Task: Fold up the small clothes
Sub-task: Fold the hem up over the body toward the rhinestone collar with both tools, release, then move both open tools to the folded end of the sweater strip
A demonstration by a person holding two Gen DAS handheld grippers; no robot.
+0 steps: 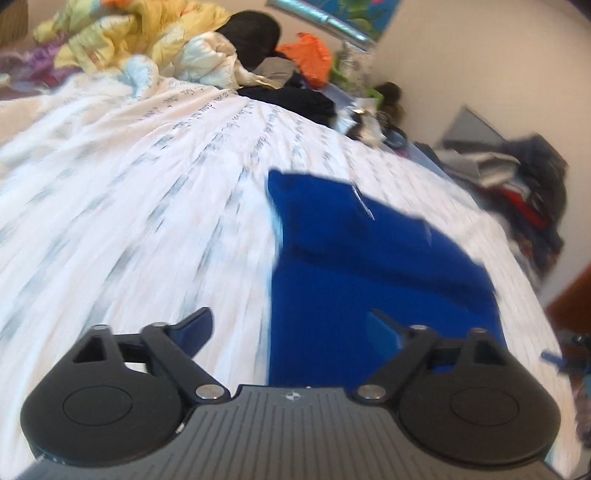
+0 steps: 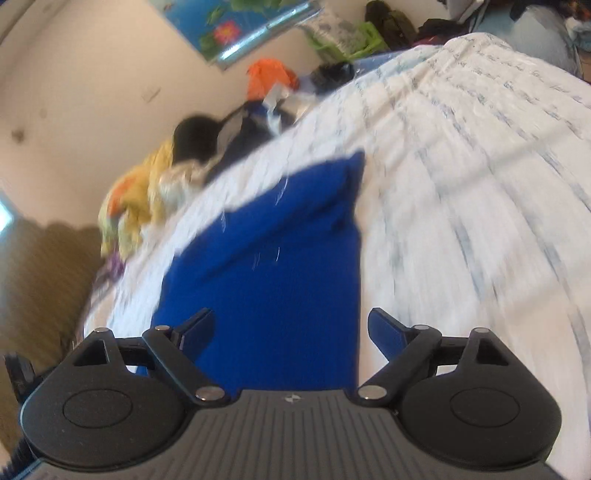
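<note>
Item: blue garment, partly folded, lying flat on the script-printed white bedsheet; a raised fold edge is running across its far half. Left gripper is hovering at the garment's 7 o'clock corner, fingers wide, gripping nothing. Right gripper is hovering at its 5 o'clock edge, likewise wide and empty. Recommended handling: both pinching near corners together, lifting evenly, laying the hem onto the fold edge.

A deep royal-blue garment lies on a white bedsheet printed with rows of grey-blue script. Along the bed's far edge — a yellow floral quilt, an orange cloth, black clothing. Grippers — black, blue-padded.
</note>
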